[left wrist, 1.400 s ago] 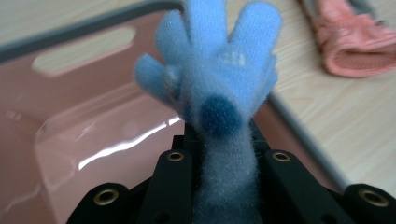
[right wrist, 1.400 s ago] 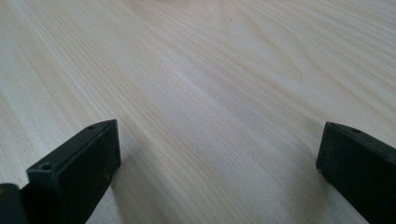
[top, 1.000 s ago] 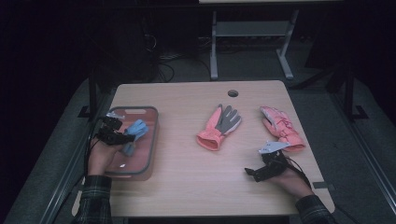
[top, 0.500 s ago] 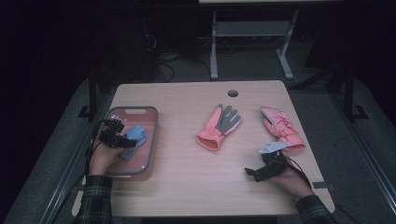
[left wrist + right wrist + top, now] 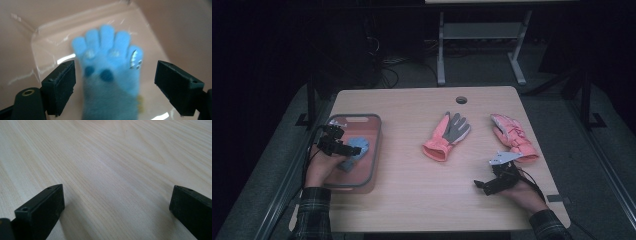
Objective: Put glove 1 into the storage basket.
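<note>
Left gripper view: claw (image 5: 113,87) newly wide around blue glove (image 5: 110,75)

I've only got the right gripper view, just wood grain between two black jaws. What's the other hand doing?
Observer: The left gripper is over a clear tray at the table's left edge, and its jaws have just been opening.
Operator: Anything between them?
Observer: A blue toe sock lies in the tray between the open pads, which stand clear of it.
Operator: What's near my gripper?
Observer: The right gripper rests open on the table, with a pink glove beyond it.
Operator: Any others?
Observer: A pink and grey glove lies mid-table.
</note>
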The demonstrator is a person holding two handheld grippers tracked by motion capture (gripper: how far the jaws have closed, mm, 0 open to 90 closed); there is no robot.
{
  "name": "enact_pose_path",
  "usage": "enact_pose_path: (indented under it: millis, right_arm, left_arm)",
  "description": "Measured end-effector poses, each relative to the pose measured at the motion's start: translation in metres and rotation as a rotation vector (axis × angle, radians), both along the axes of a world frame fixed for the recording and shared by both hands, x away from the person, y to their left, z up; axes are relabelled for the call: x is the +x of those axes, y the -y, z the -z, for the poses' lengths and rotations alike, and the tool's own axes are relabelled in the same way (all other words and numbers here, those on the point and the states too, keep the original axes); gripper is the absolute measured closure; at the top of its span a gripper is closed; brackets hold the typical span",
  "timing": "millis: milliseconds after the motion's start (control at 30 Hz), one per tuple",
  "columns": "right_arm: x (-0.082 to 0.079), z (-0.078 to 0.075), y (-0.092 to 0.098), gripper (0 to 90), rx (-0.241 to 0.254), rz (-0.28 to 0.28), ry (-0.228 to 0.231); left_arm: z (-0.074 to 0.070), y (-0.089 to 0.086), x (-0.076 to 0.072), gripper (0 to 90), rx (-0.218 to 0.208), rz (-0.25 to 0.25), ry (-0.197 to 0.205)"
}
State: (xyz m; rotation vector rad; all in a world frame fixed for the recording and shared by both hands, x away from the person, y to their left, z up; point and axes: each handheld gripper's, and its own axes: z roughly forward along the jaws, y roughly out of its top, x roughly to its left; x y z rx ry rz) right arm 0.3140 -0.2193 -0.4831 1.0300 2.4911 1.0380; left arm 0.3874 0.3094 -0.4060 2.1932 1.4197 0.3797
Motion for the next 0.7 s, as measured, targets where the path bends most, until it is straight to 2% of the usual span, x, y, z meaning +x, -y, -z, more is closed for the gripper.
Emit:
enact_pose_path:
  millis: [233,367,700]
  right_arm:
    - [0.000,0.000,0.000,0.0,0.002,0.001,0.000]
    - [-0.001,0.000,0.000,0.0,0.001,-0.001,0.002]
    - [-0.001,0.000,0.000,0.0,0.002,0.002,-0.003]
  left_arm:
    - [-0.023,0.017,-0.006,16.7,-0.075,0.077,0.074]
    - [-0.035,0.032,-0.010,16.8,-0.129,0.140,0.103]
    - [-0.043,0.077,-0.018,16.8,-0.212,0.266,0.117]
